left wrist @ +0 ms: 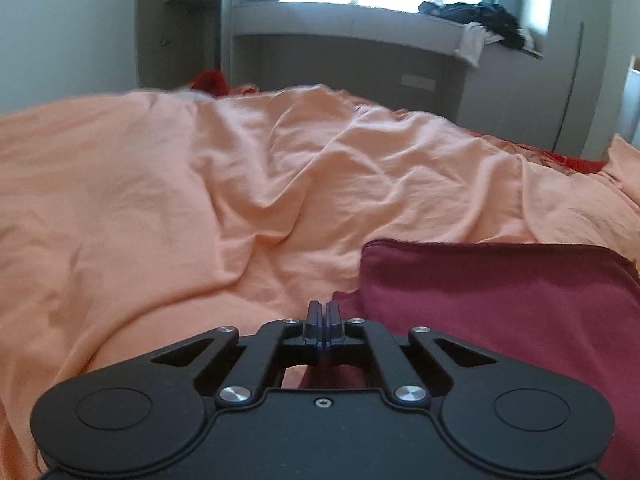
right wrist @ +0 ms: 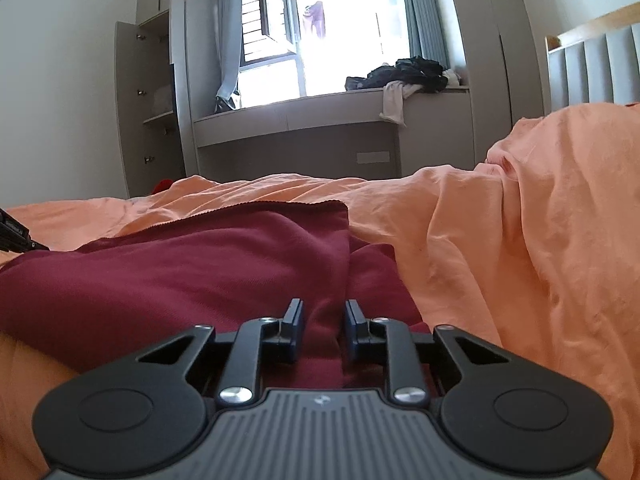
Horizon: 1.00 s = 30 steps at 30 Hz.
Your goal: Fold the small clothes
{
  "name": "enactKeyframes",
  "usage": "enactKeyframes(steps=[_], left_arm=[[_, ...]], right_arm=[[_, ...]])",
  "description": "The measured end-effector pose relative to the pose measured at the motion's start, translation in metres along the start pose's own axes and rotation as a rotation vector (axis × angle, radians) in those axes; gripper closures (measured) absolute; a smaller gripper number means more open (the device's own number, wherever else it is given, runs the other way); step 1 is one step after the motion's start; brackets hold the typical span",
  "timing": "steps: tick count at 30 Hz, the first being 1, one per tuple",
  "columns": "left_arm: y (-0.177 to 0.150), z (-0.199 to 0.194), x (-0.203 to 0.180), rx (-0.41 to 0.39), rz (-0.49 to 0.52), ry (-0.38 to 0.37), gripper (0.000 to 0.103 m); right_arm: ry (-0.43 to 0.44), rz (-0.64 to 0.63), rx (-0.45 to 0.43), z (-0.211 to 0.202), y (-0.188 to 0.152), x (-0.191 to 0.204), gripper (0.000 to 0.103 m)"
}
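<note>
Your left gripper had its jaws pressed fully together, pad against pad, at the near left edge of the maroon garment. Whether any cloth was pinched between the pads could not be told from the left wrist view; the fabric edge lay just beside and under the fingertips. That garment lay on the orange bedsheet, spread flat with a straight folded far edge and a rounded far left corner.

Your right gripper stood with its jaws partly apart, a ridge of the maroon garment rising in the gap between the two blue-padded fingers. The pads did not appear to press on the cloth; a little space showed on either side of the ridge. From the right wrist view the garment ran away to the left, its hemmed far edge ending in a corner, with a second layer tucked beneath on the right.

Beyond the bed you had a window seat carrying a heap of dark clothes, an open wardrobe to the left, and grey curtains by the bright window.
</note>
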<state>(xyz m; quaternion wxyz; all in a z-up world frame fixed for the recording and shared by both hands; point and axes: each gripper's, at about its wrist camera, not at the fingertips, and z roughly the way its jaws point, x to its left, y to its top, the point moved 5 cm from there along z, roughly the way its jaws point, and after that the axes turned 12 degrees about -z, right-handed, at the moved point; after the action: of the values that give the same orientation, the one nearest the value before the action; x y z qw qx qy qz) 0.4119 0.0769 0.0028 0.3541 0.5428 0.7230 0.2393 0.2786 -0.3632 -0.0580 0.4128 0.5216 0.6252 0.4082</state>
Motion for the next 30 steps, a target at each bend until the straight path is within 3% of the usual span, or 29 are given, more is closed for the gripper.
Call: enactKeyframes(steps=[2,5,8,12,17,19,20,21,24,30], left_arm=[[-0.001,0.004,0.009,0.035,-0.043,-0.029,0.102],[-0.001,-0.002,0.012,0.021,-0.045,-0.034,0.098],[0.002,-0.013,0.013,-0.012,-0.04,-0.037,0.083],[0.004,-0.025,0.012,-0.031,-0.063,-0.089,0.077],[-0.006,-0.028,-0.006,-0.016,-0.005,-0.14,0.067],[-0.014,-0.019,-0.014,0.013,0.037,-0.115,0.067],[-0.018,-0.015,-0.016,0.023,0.052,-0.101,0.067],[-0.021,-0.012,-0.016,0.029,0.061,-0.093,0.067],[-0.022,-0.008,-0.013,0.034,0.049,-0.09,0.065],[-0.017,-0.017,-0.002,-0.007,-0.02,-0.069,0.046]], right_arm=[[0.005,0.012,-0.001,0.0,-0.001,-0.001,0.079],[0.011,0.032,-0.004,0.001,-0.002,-0.005,0.078],[0.016,0.055,-0.01,0.001,-0.002,-0.008,0.076],[0.021,0.101,-0.02,0.001,0.0,-0.015,0.065],[0.041,0.174,-0.02,0.003,-0.003,-0.019,0.063],[0.041,0.159,-0.025,0.002,-0.005,-0.016,0.068],[0.05,0.148,-0.031,0.001,-0.005,-0.014,0.083],[0.056,0.138,-0.032,0.0,-0.005,-0.012,0.092],[0.017,0.087,-0.041,-0.006,-0.004,-0.007,0.098],[0.003,0.096,-0.031,-0.012,-0.014,-0.006,0.098]])
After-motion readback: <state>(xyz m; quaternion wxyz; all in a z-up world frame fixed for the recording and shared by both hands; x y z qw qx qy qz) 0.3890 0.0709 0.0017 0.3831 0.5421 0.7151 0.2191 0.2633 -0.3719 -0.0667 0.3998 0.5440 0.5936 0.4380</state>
